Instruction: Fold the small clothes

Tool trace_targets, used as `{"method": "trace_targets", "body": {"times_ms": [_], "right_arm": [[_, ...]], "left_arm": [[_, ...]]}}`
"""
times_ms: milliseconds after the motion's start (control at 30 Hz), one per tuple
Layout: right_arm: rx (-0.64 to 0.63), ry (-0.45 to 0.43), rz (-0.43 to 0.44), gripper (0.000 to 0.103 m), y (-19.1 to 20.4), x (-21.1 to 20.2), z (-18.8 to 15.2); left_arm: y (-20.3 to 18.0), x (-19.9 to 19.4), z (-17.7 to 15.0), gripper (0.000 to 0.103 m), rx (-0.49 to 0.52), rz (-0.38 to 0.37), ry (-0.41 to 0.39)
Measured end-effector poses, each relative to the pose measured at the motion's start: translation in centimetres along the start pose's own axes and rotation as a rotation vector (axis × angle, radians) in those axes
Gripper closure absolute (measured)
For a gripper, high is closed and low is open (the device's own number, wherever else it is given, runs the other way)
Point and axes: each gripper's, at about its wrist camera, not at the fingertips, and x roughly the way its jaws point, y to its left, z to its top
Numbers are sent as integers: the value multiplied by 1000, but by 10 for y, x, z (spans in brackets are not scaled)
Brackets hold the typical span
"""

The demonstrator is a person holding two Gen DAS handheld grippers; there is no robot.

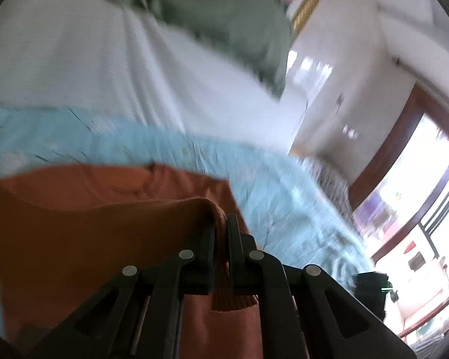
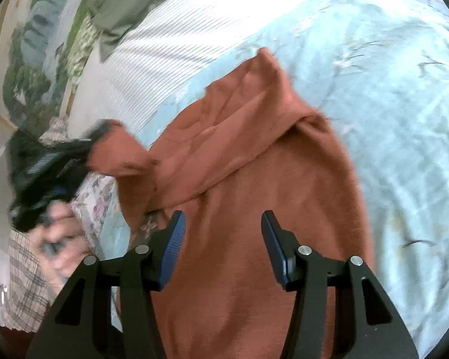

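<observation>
A rust-orange sweater (image 2: 254,179) lies on a light blue floral bedspread (image 2: 389,89). My left gripper (image 1: 221,227) is shut on the sweater's ribbed cuff (image 1: 220,212) and holds the sleeve lifted above the body of the sweater (image 1: 74,233). In the right wrist view the left gripper (image 2: 83,146) shows blurred at the left, holding that sleeve end out to the side. My right gripper (image 2: 223,224) is open and empty, hovering over the sweater's lower body with blue pads (image 2: 173,245) apart. The other sleeve (image 2: 269,68) lies folded up across the chest.
A white striped sheet (image 2: 170,48) and a green pillow (image 2: 119,3) lie beyond the sweater. A landscape picture (image 2: 30,45) hangs on the wall. A window (image 1: 419,194) is at the right in the left wrist view. The person's hand and plaid sleeve (image 2: 24,263) show at lower left.
</observation>
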Motion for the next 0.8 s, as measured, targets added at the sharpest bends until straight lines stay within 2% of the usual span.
{"method": "trace_targets", "body": {"times_ms": [133, 300, 333, 367, 400, 433, 467, 600, 667, 800], "right_arm": [[10, -9, -23, 49, -14, -5, 5], [24, -3, -23, 49, -16, 4, 8], [27, -1, -20, 48, -16, 6, 10], [28, 0, -16, 47, -15, 9, 11], [26, -1, -15, 44, -13, 11, 12], [19, -4, -13, 43, -10, 14, 14], [10, -4, -11, 43, -7, 16, 16], [-61, 13, 4, 43, 11, 33, 29], [-105, 14, -6, 43, 20, 43, 38], [-170, 32, -29, 43, 30, 67, 59]], "left_arm": [[1, 85, -19, 98, -11, 43, 132], [11, 127, -34, 97, -9, 86, 192], [12, 128, -34, 91, -15, 86, 197], [15, 127, -32, 79, -20, 82, 196], [15, 119, -33, 70, -25, 69, 194], [16, 114, -34, 51, -25, 70, 189], [17, 103, -36, 42, -21, 80, 172], [28, 66, -46, 42, -5, 102, 167], [41, 38, -56, 42, -2, 140, 153], [88, -20, -77, 42, -15, 322, 121]]}}
